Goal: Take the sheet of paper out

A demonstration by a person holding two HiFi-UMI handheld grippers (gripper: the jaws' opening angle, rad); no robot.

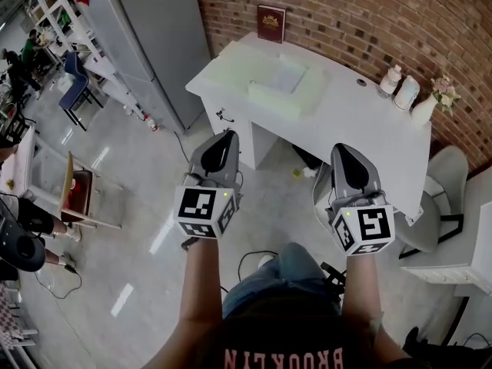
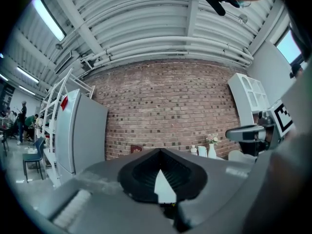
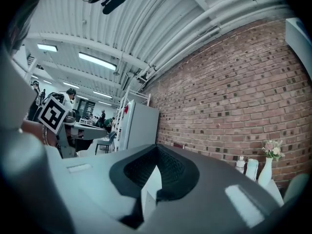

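Brick wall [image 1: 369,14] at the back, tall grey cabinet [image 1: 154,29] to its left, white desk [image 1: 369,121] pushed against it. On the desk, from left: dark red book [image 1: 270,24] upright at the wall, pale tray [image 1: 269,98] with what seems to be the sheet of paper [image 1: 288,74] lying flat inside, two small bottles [image 1: 398,87], vase [image 1: 425,108] with flowers.

Tray and sheet shown by the head view alone, well apart from both grippers. Hidden in the two gripper views behind the grippers' own grey bodies, with only book, bottles and vase peeping over them. Given there instead: a ribbed ceiling [image 2: 161,28] with long lamps, outside the head view.

Hard to separate the sheet's edges from the tray, pale on pale.

Left forearm [image 1: 201,283] stretched forward, left gripper [image 2: 160,152] held level over the floor [image 1: 138,206], pointing to the desk but short of it; fingers [image 2: 141,172] pressed together tip to tip, nothing between. Right forearm [image 1: 360,283] parallel, right gripper [image 3: 157,147] beside the other at equal height; fingers [image 3: 141,169] likewise together and empty.

Left marker cube [image 3: 52,113] caught at the left edge of the right gripper view, right marker cube [image 2: 280,118] at the right edge of the left gripper view.
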